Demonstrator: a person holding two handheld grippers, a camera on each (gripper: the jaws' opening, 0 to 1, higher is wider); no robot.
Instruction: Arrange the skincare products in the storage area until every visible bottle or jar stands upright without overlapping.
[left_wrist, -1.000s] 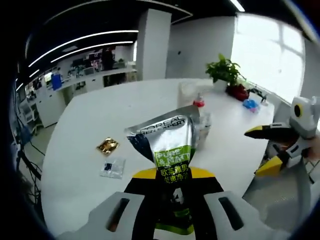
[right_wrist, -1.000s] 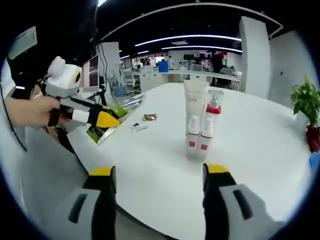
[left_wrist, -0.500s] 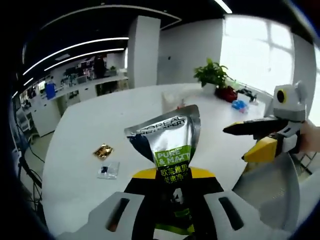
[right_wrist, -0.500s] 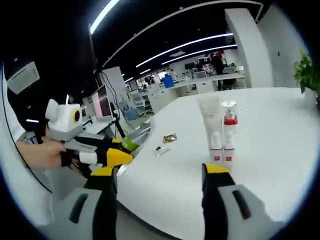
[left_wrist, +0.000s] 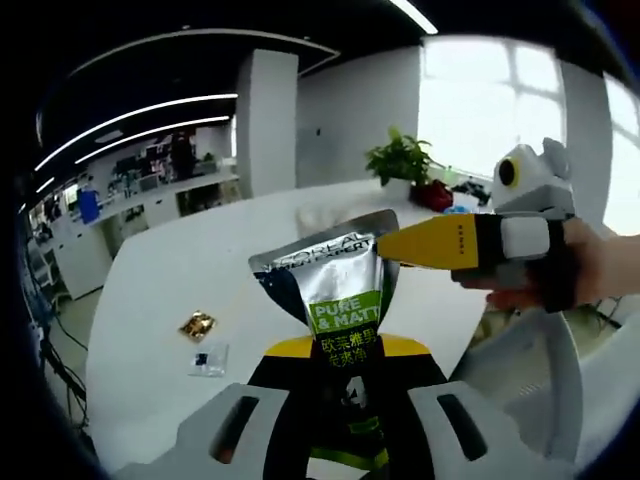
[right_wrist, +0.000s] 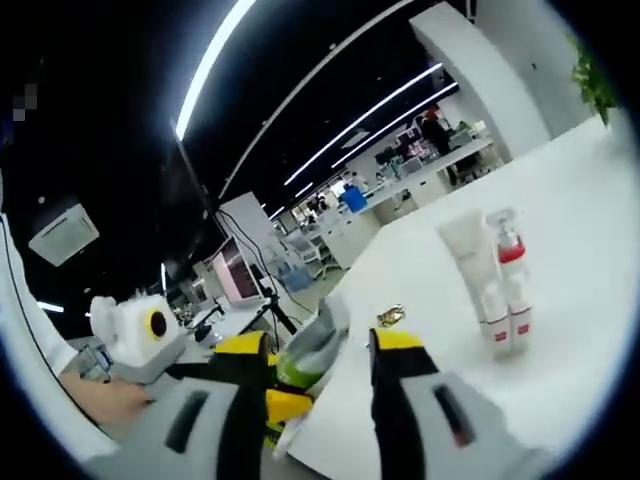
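Silver foil catches the light on the sachet (left_wrist: 335, 290), pinched by its lower end in the closed left tool (left_wrist: 340, 400) and held up above the white tabletop (left_wrist: 150, 290). The right tool (right_wrist: 318, 375) has its jaws spread either side of the sachet's top edge, not yet closed on it. Out on the tabletop a white tube (right_wrist: 470, 270) and a red-capped pump bottle (right_wrist: 512, 280) already stand upright, close side by side; whether they touch is hard to say. Two small packets, a gold one (left_wrist: 197, 324) and a clear one (left_wrist: 208, 359), lie flat apart from them. So the sachet, by my reckoning, is the main item left to place.
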